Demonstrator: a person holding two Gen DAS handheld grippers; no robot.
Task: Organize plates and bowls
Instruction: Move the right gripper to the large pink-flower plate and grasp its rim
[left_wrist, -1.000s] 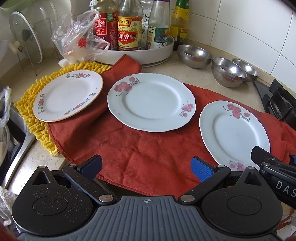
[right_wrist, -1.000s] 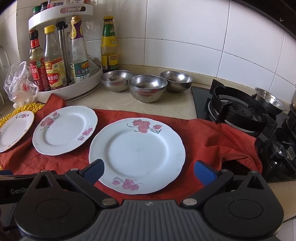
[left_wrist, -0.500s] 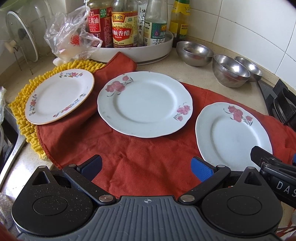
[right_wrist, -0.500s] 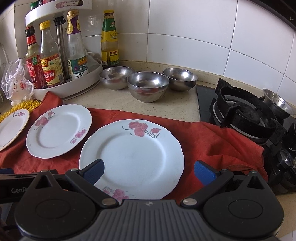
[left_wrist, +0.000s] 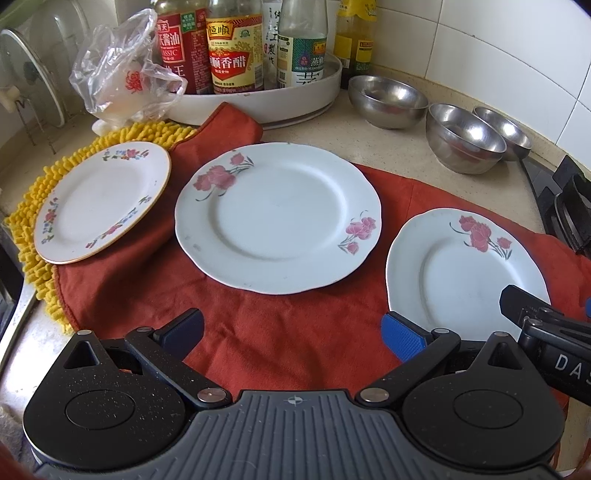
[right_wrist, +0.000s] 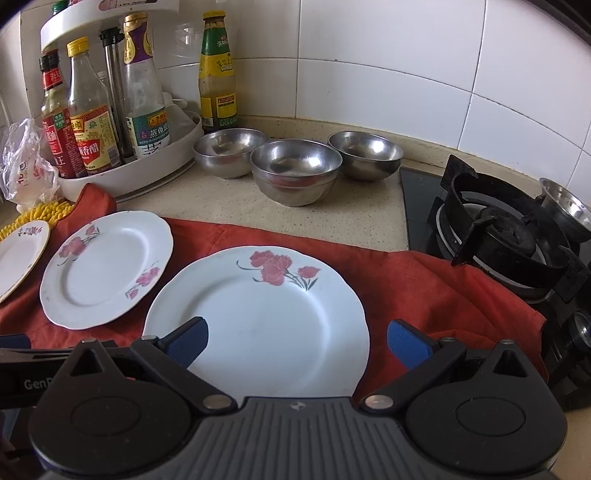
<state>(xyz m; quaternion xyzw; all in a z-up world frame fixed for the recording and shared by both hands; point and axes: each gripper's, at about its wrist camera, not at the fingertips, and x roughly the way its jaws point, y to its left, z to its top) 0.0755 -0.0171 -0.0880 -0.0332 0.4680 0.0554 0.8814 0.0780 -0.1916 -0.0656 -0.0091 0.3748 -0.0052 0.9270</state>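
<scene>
Three white flowered plates lie on a red cloth (left_wrist: 258, 332): a small gold-rimmed plate (left_wrist: 99, 199) at the left, partly on a yellow mat, a middle plate (left_wrist: 277, 218) and a right plate (left_wrist: 461, 273). In the right wrist view the right plate (right_wrist: 258, 325) is nearest, with the middle plate (right_wrist: 107, 269) to its left. Three steel bowls (right_wrist: 295, 170) stand in a row near the tiled wall. My left gripper (left_wrist: 293, 332) is open above the cloth, just short of the middle plate. My right gripper (right_wrist: 297, 341) is open over the right plate's near part, holding nothing.
A white turntable rack of sauce bottles (left_wrist: 258, 96) stands at the back, with a crumpled plastic bag (left_wrist: 122, 74) beside it. A gas stove burner (right_wrist: 509, 236) lies at the right of the cloth. A glass pot lid (left_wrist: 26, 74) leans at the far left.
Both grippers have moved forward toward the plates: the middle plate looms larger in the left view and the right plate now lies between the right gripper's fingers. Both stayed open.
</scene>
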